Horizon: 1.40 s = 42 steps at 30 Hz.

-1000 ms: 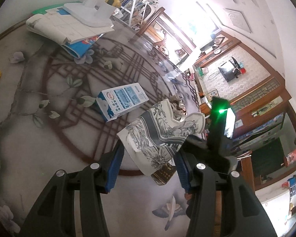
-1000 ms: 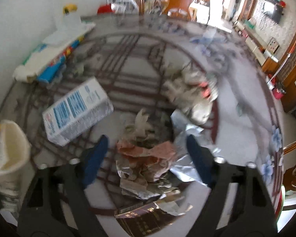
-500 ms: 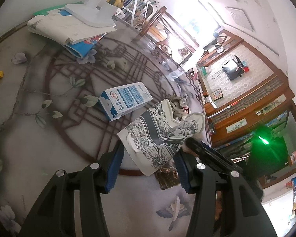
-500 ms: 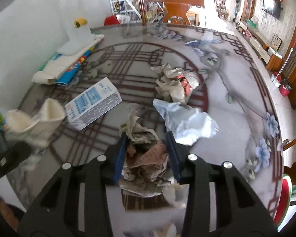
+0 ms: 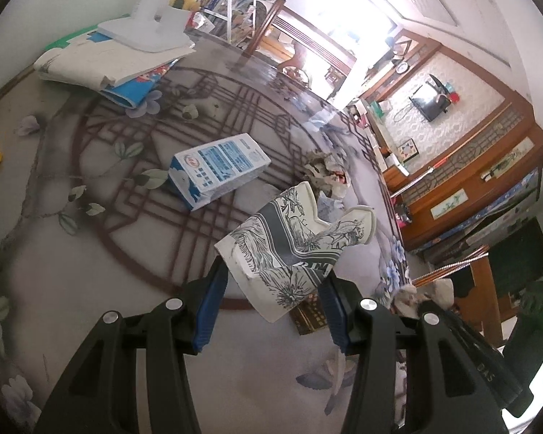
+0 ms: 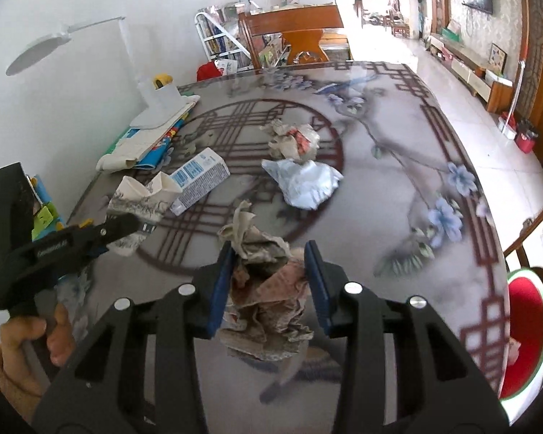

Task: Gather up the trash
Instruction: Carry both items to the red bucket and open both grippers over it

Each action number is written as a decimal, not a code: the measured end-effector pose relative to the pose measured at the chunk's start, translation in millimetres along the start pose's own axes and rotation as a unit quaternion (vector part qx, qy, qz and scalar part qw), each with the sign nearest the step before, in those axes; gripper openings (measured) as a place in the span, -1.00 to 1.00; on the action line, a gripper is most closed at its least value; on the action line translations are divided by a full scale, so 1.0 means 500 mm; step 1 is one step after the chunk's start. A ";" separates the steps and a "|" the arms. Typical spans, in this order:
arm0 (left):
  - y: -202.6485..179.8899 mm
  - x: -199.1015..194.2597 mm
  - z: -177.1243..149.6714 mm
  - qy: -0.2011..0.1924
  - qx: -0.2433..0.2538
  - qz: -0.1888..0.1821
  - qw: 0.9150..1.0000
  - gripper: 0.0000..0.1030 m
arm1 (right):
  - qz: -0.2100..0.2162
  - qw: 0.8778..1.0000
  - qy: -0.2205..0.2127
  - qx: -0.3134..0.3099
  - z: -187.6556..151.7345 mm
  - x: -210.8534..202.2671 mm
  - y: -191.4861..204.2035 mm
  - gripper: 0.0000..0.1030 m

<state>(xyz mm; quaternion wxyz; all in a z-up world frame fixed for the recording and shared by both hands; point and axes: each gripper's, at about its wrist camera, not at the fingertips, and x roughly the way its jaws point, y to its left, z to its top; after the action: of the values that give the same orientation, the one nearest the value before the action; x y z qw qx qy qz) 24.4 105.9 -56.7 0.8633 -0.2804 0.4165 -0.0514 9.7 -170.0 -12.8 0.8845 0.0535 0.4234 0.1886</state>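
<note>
Fingers [image 5: 213, 300] clamp crushed paper cup [image 5: 293, 246]; others pinch crumpled wad [image 6: 268, 289].

- Left tongs [image 5: 273, 300]: two matte black plastic arms, each lined on its inner face with a blue ribbed pad.
- Round silver screw heads sit on the knuckles of the left tongs, two to each arm.
- Right tongs [image 6: 269, 278]: the same black, angular build, blue pads inside and four silver screws across the top.
- Seen from the right wrist camera, the left tongs carry small white lettering along the black side, too small to read.
- The left hand [image 6: 29, 340] shows bare skin on the fingers and a fuzzy, pale peach sleeve cuff at the wrist.
</note>
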 end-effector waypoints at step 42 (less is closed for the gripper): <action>-0.259 0.090 -0.120 0.061 0.156 -0.011 0.986 -0.08 | -0.005 0.987 -0.071 0.145 -0.075 -0.174 -0.277 -0.24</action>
<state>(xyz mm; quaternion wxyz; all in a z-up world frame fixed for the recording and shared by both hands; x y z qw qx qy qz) 27.5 -43.8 -49.5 0.8688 -0.1432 0.4521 -0.1422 -28.8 -333.1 -8.7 0.8963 0.1926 0.3822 0.1163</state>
